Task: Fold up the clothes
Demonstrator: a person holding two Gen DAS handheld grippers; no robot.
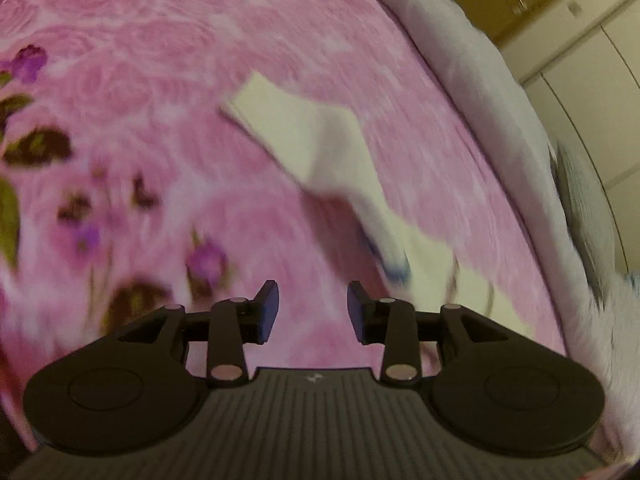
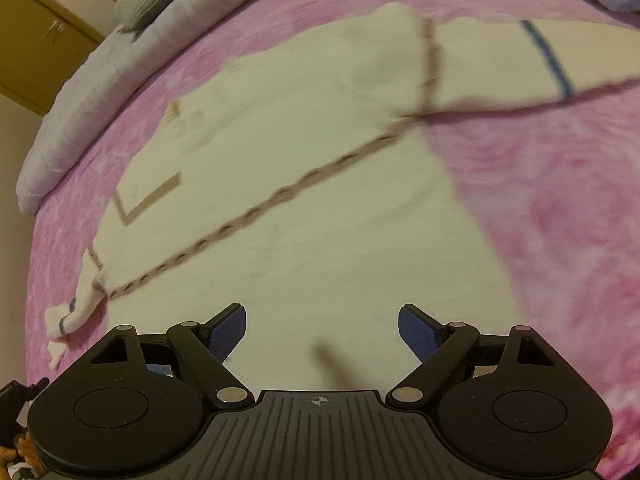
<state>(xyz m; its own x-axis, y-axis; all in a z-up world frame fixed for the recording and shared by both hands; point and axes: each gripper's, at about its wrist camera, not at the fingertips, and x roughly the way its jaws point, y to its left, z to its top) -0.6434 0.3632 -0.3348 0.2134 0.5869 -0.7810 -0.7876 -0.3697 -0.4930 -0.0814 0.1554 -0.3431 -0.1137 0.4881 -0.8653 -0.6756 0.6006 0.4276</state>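
Cream shirt (image 2: 320, 208) on bed (image 2: 560, 200): light, limp; pinch a hem edge. Left gripper (image 1: 313, 308) and right gripper (image 2: 322, 332) fingers apart, empty.

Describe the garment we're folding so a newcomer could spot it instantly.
Start at the pink floral bedspread that covers the bed. On it, spread flat, lies the cream garment, under the open right gripper. Brown chain-like trim, a thin blue stripe and its pale colour set it apart from the grey bedding beyond.

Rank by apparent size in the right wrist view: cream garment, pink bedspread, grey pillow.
1. Cream garment and pink bedspread: similar visible area, and the garment sits nearer the camera, so not ranked.
2. Grey pillow, clearly smallest, though farthest away.
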